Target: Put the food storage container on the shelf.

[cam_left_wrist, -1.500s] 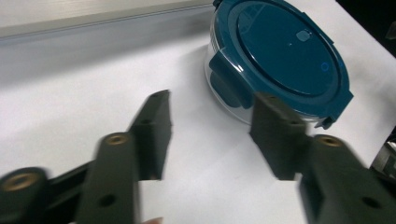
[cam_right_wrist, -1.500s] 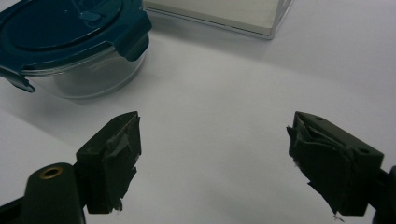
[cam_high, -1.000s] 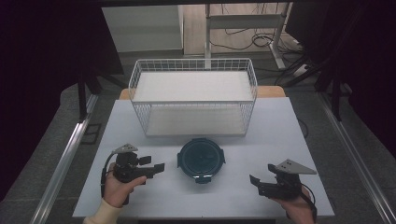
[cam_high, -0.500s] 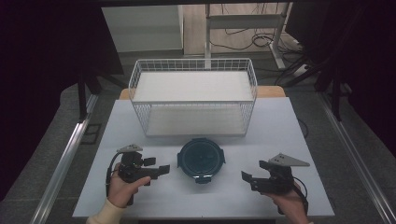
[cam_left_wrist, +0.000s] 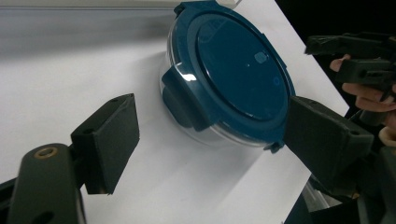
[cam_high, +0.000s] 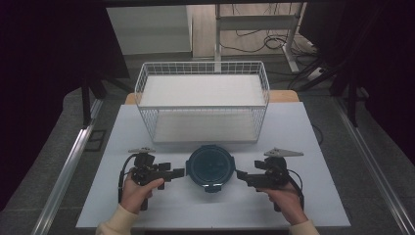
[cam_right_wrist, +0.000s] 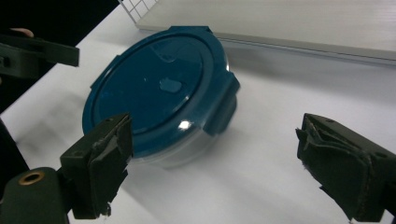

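**Tongs flank the lidded container**

The left tongs (cam_high: 180, 172) and right tongs (cam_high: 241, 175) have just been opening; both gape, gripping nothing. Between them the round blue-lidded container (cam_high: 210, 166) sits on the table (cam_high: 303, 142) before the wire basket (cam_high: 203, 105), probably bracketed for a two-sided hold.
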`<state>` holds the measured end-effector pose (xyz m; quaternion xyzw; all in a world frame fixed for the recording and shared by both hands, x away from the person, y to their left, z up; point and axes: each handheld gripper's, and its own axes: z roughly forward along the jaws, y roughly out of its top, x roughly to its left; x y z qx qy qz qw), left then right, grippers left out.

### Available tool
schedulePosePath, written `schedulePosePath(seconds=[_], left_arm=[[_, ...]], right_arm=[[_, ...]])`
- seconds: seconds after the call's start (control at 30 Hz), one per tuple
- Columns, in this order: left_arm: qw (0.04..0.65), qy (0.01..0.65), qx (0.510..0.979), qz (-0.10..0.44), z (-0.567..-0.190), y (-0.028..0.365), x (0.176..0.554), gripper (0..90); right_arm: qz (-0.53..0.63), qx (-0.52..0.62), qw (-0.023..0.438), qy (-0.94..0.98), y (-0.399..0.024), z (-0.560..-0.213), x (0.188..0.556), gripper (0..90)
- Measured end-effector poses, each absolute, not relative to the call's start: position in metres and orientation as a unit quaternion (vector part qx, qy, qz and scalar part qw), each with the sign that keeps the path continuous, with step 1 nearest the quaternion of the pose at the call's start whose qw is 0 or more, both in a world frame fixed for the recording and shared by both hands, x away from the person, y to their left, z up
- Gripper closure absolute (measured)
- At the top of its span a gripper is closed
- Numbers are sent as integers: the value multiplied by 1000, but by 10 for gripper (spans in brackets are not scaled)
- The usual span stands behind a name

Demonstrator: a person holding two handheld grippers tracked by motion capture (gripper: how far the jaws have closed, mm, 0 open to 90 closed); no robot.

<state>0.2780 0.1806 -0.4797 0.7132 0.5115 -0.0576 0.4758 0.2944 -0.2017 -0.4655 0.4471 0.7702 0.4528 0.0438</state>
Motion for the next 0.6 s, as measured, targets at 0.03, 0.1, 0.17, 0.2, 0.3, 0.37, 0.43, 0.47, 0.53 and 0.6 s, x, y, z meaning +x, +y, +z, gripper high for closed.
schedulePosePath(seconds=[0.03, 0.1, 0.17, 0.2, 0.3, 0.37, 0.43, 0.47, 0.53, 0.6], left_arm=[[476, 513, 711, -61, -480, 179, 280, 182], [479, 515, 707, -69, -482, 177, 286, 183], [479, 516, 706, -79, -484, 173, 291, 184], [477, 516, 707, -82, -485, 170, 294, 184], [472, 514, 710, -92, -492, 165, 300, 182], [470, 516, 710, -99, -496, 163, 302, 181], [466, 521, 708, -103, -500, 163, 303, 179], [467, 524, 705, -104, -502, 163, 304, 180], [468, 528, 700, -114, -506, 162, 307, 179], [464, 530, 701, -113, -507, 160, 307, 175]], right_arm=[[453, 449, 40, 769, -200, -466, 296, 104], [453, 450, 30, 769, -195, -467, 302, 100], [449, 454, 21, 770, -190, -469, 308, 94], [448, 455, 17, 769, -187, -470, 310, 92], [443, 463, -1, 767, -182, -477, 319, 86], [442, 468, -12, 766, -179, -481, 322, 85], [441, 470, -21, 764, -177, -484, 325, 85], [440, 471, -27, 764, -176, -485, 327, 85], [440, 476, -39, 761, -174, -489, 330, 84], [439, 479, -47, 759, -173, -492, 332, 84]])
